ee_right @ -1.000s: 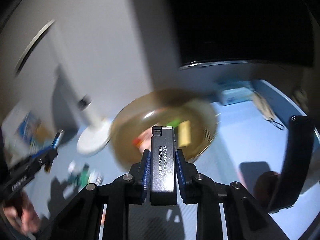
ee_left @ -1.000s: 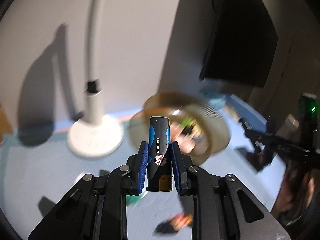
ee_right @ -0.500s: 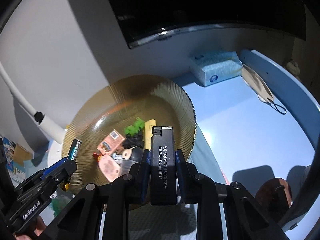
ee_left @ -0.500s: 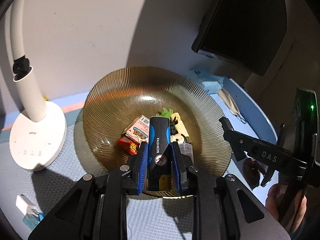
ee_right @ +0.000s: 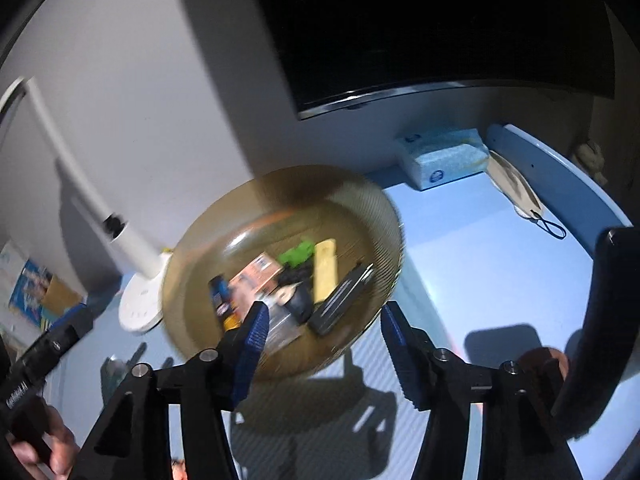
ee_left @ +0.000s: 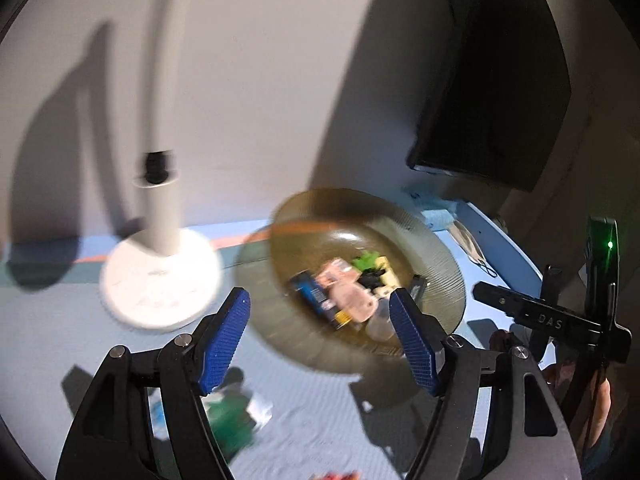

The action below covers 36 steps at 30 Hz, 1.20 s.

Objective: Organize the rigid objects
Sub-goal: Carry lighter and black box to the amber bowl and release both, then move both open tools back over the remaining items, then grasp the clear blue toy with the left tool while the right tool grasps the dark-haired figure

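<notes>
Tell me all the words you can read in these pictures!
"DAS": on the right gripper's black bar, seen by the left camera.
Blue lighter in the bowl: print too blurred.
Tissue box: round logo, unreadable.
Left gripper's bar: white letters, too blurred.

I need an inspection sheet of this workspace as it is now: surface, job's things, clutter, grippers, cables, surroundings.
Surface: light blue table, textured mat under the bowl.
Job's things: amber ribbed bowl holds a blue lighter, a black lighter, a yellow piece, a green piece and other small items, blurred.
Clutter: green packet on the near mat; face mask; tissue pack.
Grippers: left gripper open, empty; right gripper open, empty.
Cables: nothing seen.
Surroundings: white desk lamp, dark monitor, grey wall.
</notes>
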Tool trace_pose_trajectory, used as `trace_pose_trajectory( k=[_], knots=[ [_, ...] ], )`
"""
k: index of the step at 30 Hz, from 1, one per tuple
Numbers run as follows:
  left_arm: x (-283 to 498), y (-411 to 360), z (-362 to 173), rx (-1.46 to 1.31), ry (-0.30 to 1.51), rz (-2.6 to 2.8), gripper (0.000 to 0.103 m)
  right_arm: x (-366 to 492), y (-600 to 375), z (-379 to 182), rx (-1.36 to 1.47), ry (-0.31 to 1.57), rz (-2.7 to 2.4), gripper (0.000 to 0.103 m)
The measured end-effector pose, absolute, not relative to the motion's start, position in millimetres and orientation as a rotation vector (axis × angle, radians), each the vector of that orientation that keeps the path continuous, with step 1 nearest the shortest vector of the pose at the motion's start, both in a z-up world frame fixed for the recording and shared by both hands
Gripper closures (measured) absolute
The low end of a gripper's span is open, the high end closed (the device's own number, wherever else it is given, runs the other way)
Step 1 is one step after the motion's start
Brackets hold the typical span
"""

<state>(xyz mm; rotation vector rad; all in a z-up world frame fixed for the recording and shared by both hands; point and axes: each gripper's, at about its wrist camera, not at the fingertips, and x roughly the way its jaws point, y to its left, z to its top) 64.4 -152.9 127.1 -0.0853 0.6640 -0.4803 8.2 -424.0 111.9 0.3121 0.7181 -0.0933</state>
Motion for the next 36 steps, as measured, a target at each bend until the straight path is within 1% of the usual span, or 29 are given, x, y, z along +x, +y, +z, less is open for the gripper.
trace_pose_trajectory(
  k=[3, 7, 8, 11, 15, 20, 23, 32, 36],
  knots=[
    [43, -105, 129, -0.147, 0.666, -0.421, 0.032, -9, -401, 117, 0.297, 0.707, -0.033, 0.041],
    [21, -52, 117, -0.194, 0.685, -0.32, 0.03, -30, -360, 115, 0.225, 0.696, 0.051, 0.039],
    [16, -37, 111, -0.21, 0.699, -0.294, 0.03, -33, -353, 112, 0.213, 0.695, 0.064, 0.036],
    [8, -4, 88, -0.242, 0.743, -0.215, 0.03, -44, -329, 91, 0.172, 0.68, 0.09, 0.026],
    [1, 28, 45, -0.221, 0.808, -0.1, 0.03, -46, -315, 54, 0.164, 0.692, 0.121, 0.025],
    [1, 38, 10, -0.216, 0.852, -0.071, 0.03, -43, -313, 24, 0.18, 0.714, 0.126, 0.025],
    [0, 37, 14, -0.226, 0.821, -0.102, 0.028, -41, -312, 18, 0.173, 0.719, 0.123, 0.025],
    [-4, 30, 11, -0.183, 0.827, -0.107, 0.028, -42, -316, 15, 0.204, 0.714, 0.202, 0.023],
    [-4, 33, 10, -0.201, 0.83, -0.122, 0.028, -48, -309, 18, 0.218, 0.702, 0.396, 0.022]
  ],
)
